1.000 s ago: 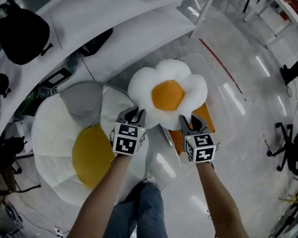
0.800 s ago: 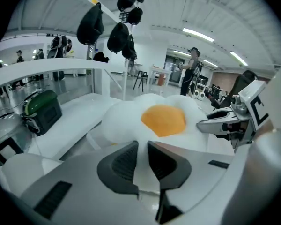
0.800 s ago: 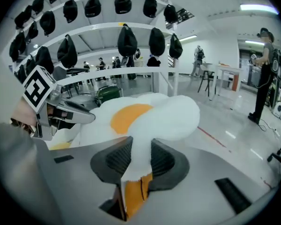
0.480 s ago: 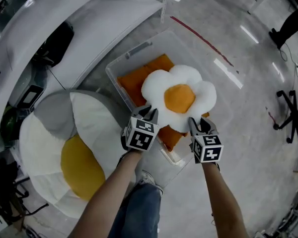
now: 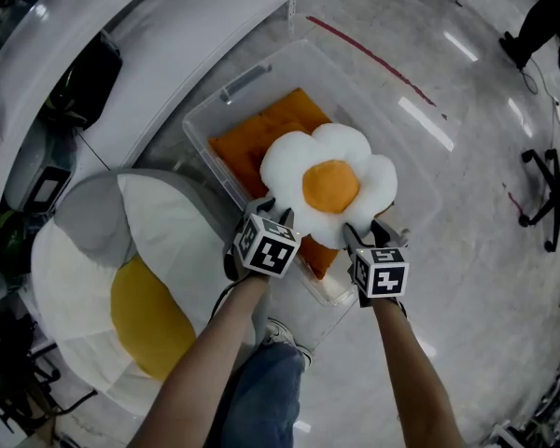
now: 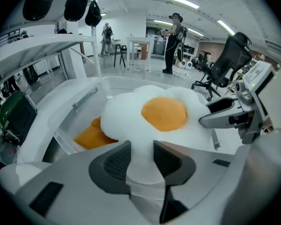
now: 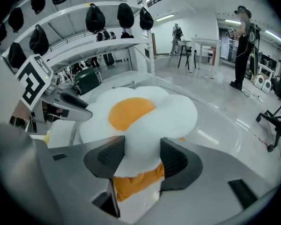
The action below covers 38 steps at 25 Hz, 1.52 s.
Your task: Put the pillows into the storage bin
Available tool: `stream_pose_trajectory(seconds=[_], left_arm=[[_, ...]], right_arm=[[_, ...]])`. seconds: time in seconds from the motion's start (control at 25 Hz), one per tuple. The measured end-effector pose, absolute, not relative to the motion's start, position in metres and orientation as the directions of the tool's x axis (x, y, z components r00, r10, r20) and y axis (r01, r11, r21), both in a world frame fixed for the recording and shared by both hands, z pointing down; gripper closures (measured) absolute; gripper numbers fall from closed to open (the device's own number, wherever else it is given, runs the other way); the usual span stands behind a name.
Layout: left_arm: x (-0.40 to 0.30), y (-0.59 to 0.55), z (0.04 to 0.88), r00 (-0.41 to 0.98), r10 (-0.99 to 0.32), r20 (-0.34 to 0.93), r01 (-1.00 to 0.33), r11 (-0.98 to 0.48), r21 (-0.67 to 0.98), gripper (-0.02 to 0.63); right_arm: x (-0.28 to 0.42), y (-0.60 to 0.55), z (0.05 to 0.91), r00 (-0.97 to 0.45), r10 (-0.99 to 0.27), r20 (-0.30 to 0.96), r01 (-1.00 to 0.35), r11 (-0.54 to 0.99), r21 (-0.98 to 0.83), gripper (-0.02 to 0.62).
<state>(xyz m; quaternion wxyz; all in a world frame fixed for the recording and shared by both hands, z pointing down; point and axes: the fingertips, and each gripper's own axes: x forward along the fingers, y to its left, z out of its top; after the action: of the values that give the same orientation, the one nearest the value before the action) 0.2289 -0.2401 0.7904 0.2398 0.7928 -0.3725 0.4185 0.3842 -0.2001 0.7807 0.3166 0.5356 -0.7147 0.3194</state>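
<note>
A flower-shaped pillow (image 5: 327, 185), white with an orange centre, hangs just over the clear storage bin (image 5: 226, 92). An orange pillow (image 5: 261, 138) lies inside the bin. My left gripper (image 5: 275, 209) has the pillow's near left petal between its pads, and my right gripper (image 5: 371, 231) has the near right petal. Both sets of jaws are opening, with the soft white edge still filling the gaps. In the left gripper view the pillow (image 6: 164, 111) bulges between the left gripper (image 6: 141, 156) pads. The right gripper view shows the pillow (image 7: 131, 111) the same way in the right gripper (image 7: 143, 156).
A large white cushion with a yellow centre (image 5: 121, 278) lies on the floor to the left of the bin. A white table (image 5: 168, 26) curves behind it. An office chair (image 5: 553, 203) stands at the far right.
The flower pillow has moved with both grippers from beside the big cushion to over the bin. The jaws have widened on both sides.
</note>
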Motion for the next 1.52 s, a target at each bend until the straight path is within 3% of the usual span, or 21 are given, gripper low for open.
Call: stream_pose_trajectory(seconds=[0.08,0.24,0.56,0.8,1.04,1.52], left_arm=[[0.227,-0.242,0.788,0.372,-0.400,0.838,-0.802,-0.592,0.073,0.415],[0.229,-0.242,0.781,0.387,-0.407,0.827,-0.812,-0.576,0.096,0.360],[0.216,-0.249,0.727,0.429,-0.476,0.768,-0.820,-0.563,0.109,0.353],[0.185,-0.257,0.635,0.453,-0.572,0.684,-0.843,-0.523,0.122,0.354],[0.110,-0.255,0.508,0.400,-0.735,0.548,-0.909,-0.396,0.132,0.356],[-0.093,-0.145,0.249,0.051,-0.947,0.318,-0.998,-0.034,0.058,0.401]], right_arm=[[0.386,-0.202,0.780,-0.220,-0.568,0.793,-0.971,0.207,-0.120,0.351],[0.388,-0.202,0.773,-0.201,-0.573,0.795,-0.976,0.189,-0.111,0.232],[0.387,-0.209,0.718,-0.212,-0.645,0.734,-0.977,0.156,-0.144,0.227],[0.347,-0.230,0.619,-0.273,-0.712,0.647,-0.962,0.212,-0.172,0.229],[0.255,-0.240,0.503,-0.419,-0.721,0.552,-0.905,0.376,-0.196,0.257],[0.016,-0.187,0.246,-0.756,-0.580,0.305,-0.647,0.733,-0.211,0.287]])
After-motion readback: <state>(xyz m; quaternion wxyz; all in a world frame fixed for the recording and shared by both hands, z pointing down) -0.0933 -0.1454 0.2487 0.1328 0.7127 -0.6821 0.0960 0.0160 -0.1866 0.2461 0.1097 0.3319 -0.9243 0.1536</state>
